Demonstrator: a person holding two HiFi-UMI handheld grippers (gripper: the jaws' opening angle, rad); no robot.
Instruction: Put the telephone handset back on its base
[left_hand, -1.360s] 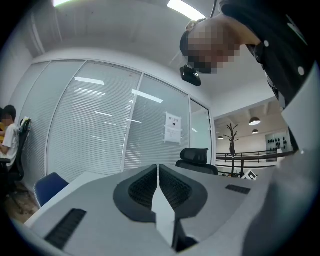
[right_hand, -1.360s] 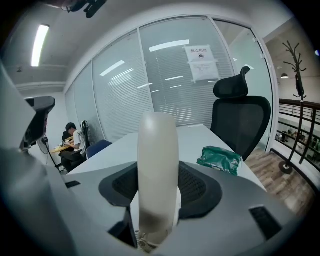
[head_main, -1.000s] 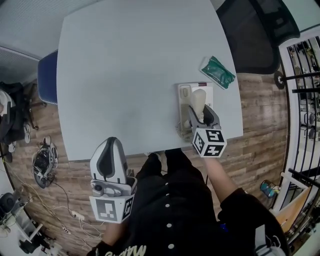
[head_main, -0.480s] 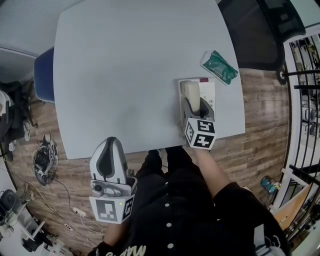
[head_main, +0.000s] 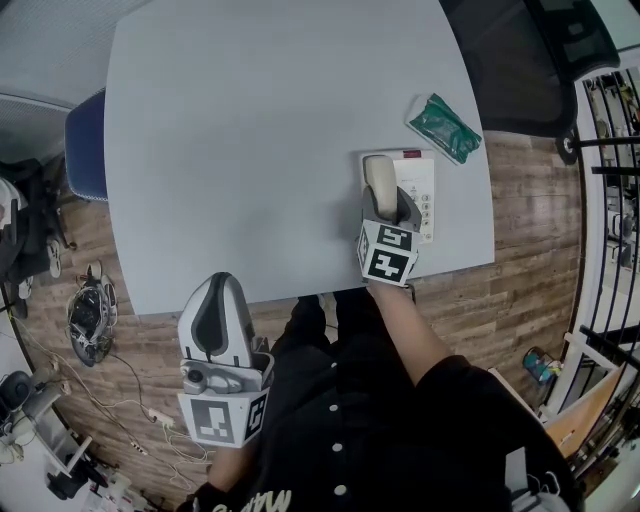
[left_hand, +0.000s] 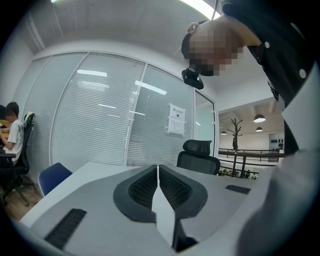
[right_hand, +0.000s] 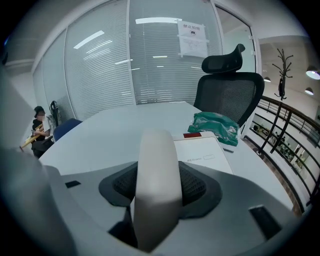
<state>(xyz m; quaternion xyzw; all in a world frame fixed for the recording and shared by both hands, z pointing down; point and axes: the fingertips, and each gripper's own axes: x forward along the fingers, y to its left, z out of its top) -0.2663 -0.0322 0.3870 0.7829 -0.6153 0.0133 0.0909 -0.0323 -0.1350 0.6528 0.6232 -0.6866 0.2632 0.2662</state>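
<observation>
Handset (head_main: 379, 182), clamped by right gripper (head_main: 386, 208), perhaps touching base (head_main: 421, 186).

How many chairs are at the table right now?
2: a blue chair left of the table, a black office chair at its far right corner. Others may be hidden.

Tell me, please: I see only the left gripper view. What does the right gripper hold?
Observer: The right gripper is shut on the white handset.
Operator: Where is the handset over the base?
Observer: In the head view it lies along the left side of the base; whether it is seated, I cannot tell.
Operator: Is anything near the base?
Observer: A green packet lies on the table beyond it, apart.
</observation>
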